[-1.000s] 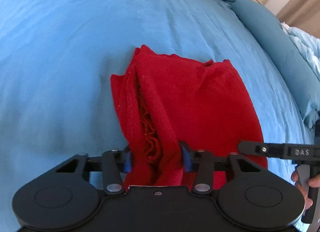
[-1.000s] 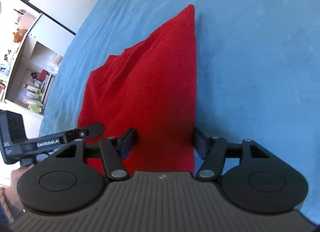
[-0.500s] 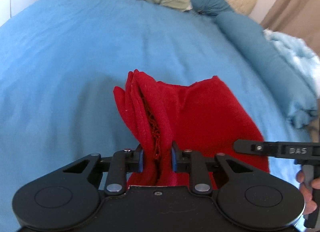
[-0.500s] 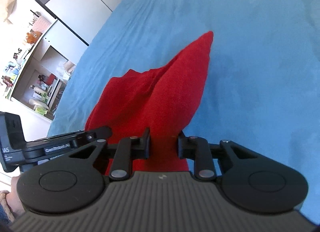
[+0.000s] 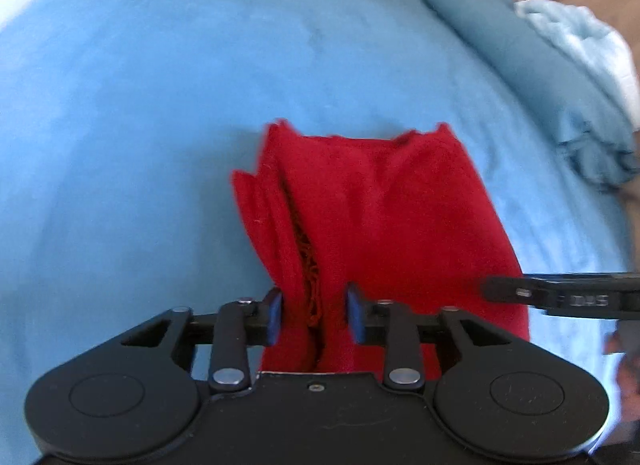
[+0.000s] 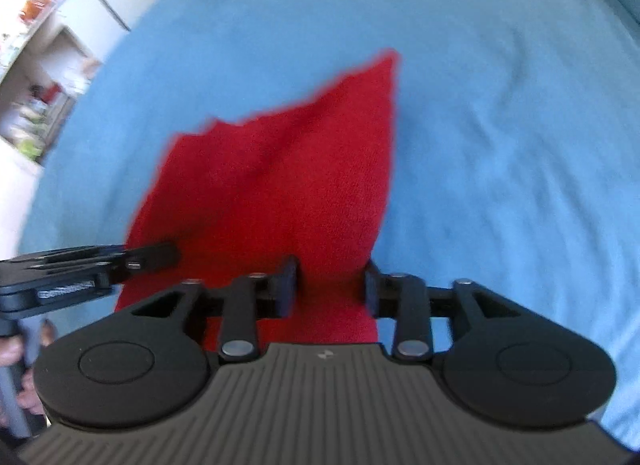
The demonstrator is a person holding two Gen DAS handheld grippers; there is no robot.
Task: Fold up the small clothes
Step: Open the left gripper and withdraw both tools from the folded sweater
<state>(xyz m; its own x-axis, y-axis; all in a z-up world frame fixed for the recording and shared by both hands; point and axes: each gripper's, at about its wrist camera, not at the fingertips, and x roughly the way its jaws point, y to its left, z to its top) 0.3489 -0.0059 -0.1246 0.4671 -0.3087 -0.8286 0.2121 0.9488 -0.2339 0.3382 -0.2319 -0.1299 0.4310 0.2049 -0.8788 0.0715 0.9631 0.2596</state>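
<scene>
Both grippers have just been opening their jaws. On the left gripper (image 5: 314, 315) the pads stand apart, with the red garment (image 5: 384, 217) bunched between them, its folded layers lying loose in the gap. On the right gripper (image 6: 330, 287) the jaws are likewise parted around the garment's near edge. That garment lies folded on the blue bedspread (image 5: 140, 125). Only the left view shows the teal bolster (image 5: 500, 41); only the right view shows blurred shelves (image 6: 36, 77).
</scene>
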